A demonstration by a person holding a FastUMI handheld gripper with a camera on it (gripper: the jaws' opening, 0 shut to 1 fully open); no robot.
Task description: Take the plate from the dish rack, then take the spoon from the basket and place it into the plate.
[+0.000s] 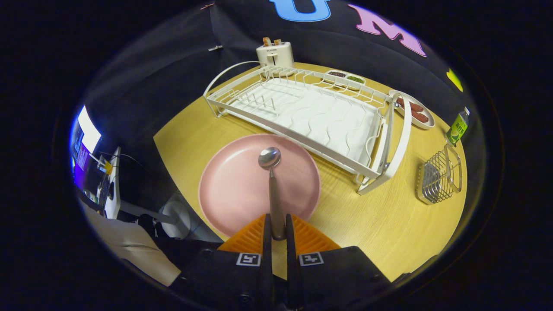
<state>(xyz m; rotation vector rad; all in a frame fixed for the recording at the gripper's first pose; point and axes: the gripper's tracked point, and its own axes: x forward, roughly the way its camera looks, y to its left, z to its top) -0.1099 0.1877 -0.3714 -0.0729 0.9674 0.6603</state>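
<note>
Just ahead of the hand-held gripper (276,229) a pink plate (233,185) lies flat on the wooden tabletop (389,224). The fingers are closed tight on the handle of a spoon (272,181), its bowl poised over the plate's middle. Beyond the plate, toward the right, stands the white dish rack (311,112). Well off to the right stands the wire basket (438,177).

tool (276,231) gripping spoon (271,172), over plate (259,183)
</note>
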